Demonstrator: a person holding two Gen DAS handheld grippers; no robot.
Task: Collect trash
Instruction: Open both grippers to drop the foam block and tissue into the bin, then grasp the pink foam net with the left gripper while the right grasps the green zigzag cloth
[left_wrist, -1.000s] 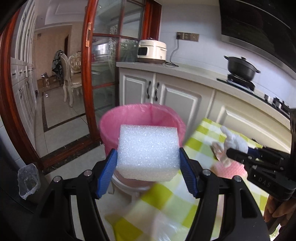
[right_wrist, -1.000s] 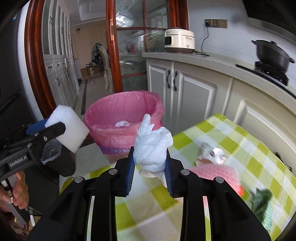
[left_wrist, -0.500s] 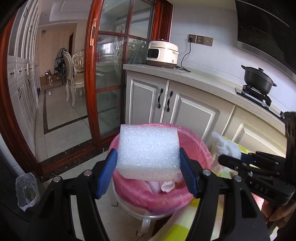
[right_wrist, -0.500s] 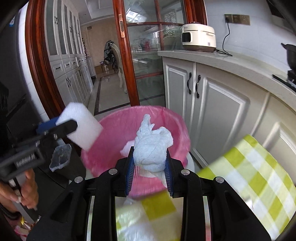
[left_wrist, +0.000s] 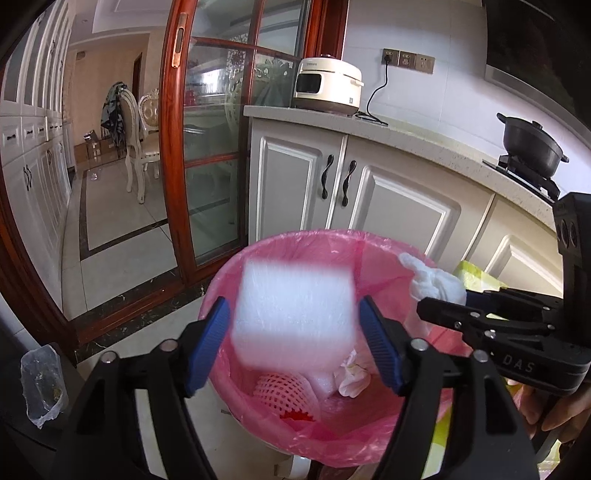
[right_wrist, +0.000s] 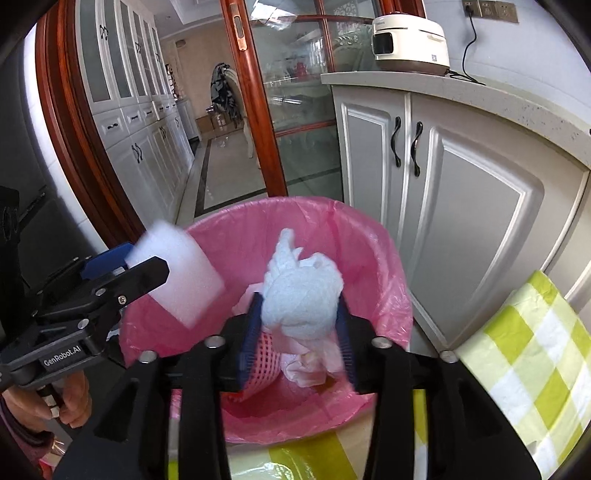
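Kitchen; bin bottom hidden behind blurred foam block.

Foam block blurred; bin bottom hidden.

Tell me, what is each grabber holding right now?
Left gripper seems open: foam block looks blurred, loose. Right gripper is opening around the tissue wad.

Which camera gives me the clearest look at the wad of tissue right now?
The right wrist view: the wad of tissue sits centre frame between the right hand-held gripper pads, over the pink bin. The left wrist view shows it only small, side-on, partly hidden at the right edge.
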